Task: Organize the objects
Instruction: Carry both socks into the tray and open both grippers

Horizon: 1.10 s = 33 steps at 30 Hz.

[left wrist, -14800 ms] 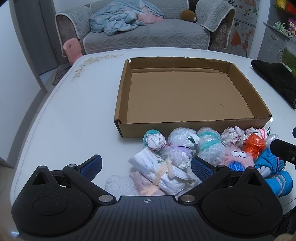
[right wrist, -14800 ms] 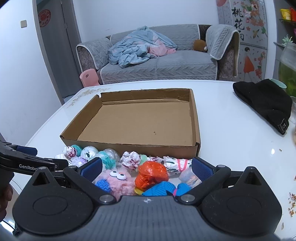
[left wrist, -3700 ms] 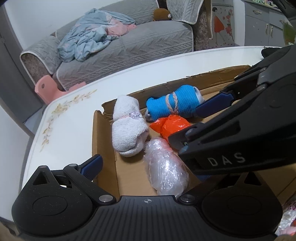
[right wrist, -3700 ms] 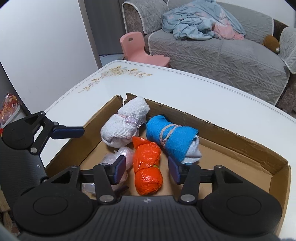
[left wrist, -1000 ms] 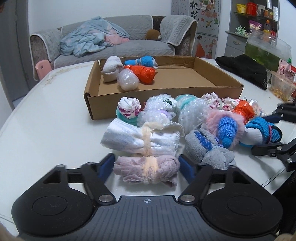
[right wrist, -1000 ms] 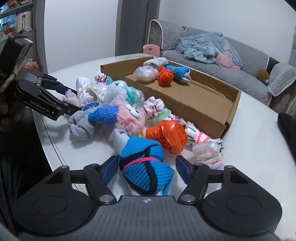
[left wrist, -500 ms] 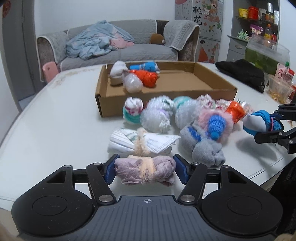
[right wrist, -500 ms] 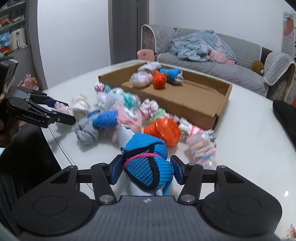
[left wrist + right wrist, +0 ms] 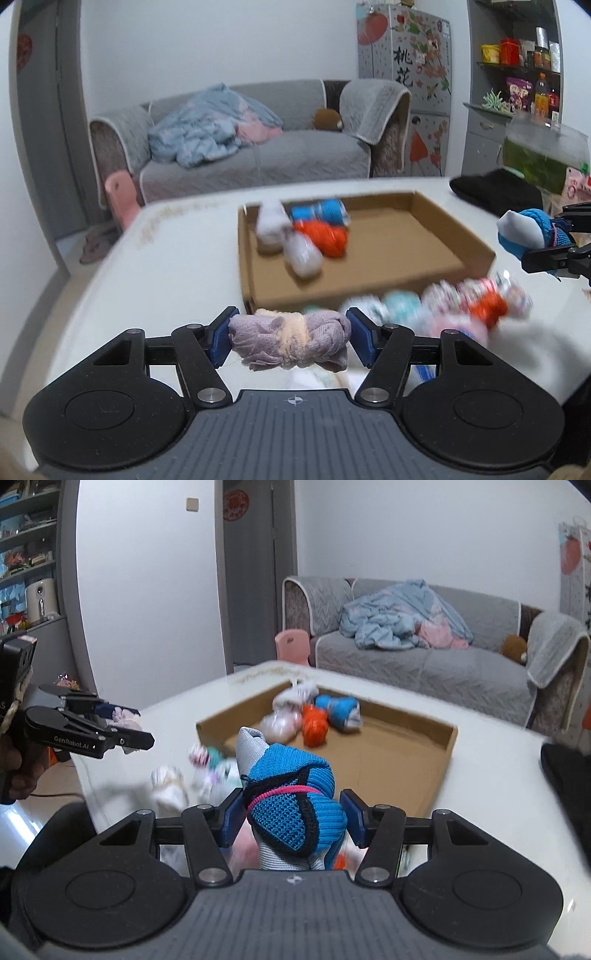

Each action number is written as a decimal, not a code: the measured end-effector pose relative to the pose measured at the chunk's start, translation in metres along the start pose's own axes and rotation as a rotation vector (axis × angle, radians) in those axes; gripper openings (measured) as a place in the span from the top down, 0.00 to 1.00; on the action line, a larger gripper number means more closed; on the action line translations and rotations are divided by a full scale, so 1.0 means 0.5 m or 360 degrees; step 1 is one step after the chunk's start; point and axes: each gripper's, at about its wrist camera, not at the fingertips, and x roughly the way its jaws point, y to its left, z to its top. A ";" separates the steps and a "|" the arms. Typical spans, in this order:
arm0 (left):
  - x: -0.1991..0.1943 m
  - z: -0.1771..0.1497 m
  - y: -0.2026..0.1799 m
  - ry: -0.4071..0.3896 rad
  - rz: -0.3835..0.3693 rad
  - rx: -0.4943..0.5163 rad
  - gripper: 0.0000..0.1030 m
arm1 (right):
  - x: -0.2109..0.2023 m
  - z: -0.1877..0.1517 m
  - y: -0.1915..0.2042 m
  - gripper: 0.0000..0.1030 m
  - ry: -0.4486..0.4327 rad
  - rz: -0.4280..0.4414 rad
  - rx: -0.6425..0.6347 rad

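My left gripper [image 9: 290, 341] is shut on a mauve sock roll [image 9: 290, 343] tied with a peach band, held in the air before the cardboard box [image 9: 369, 273]. My right gripper [image 9: 291, 819] is shut on a blue and grey sock bundle [image 9: 293, 812], also lifted; it shows in the left wrist view [image 9: 524, 234] at the right. The box [image 9: 424, 775] holds a white roll [image 9: 271, 227], a blue roll [image 9: 321, 212], an orange bundle [image 9: 327, 236] and a clear plastic bundle [image 9: 304, 254] in its far left corner. More bundles [image 9: 443, 306] lie blurred on the table in front of the box.
A black hat [image 9: 495, 192] lies on the white table [image 9: 166, 258] at the far right, beside a glass tank [image 9: 543, 155]. A grey sofa [image 9: 251, 158] and a pink chair [image 9: 120, 192] stand beyond the table. The left gripper shows in the right wrist view [image 9: 125, 725].
Both grippers have risen from the table with their bundles and moved toward the box. The pile now lies lower in both views.
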 end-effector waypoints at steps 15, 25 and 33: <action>0.266 0.151 -0.012 0.0168 -0.0028 0.0244 0.33 | 0.223 0.156 -0.067 0.50 0.0141 0.0062 0.0142; 0.376 0.099 -0.023 0.0314 0.0022 0.0475 0.32 | 0.369 0.138 -0.066 0.50 0.0359 0.0082 0.0195; 0.400 0.088 -0.029 0.0320 0.0061 0.0604 0.29 | 0.424 0.132 -0.051 0.51 0.0442 0.0078 0.0248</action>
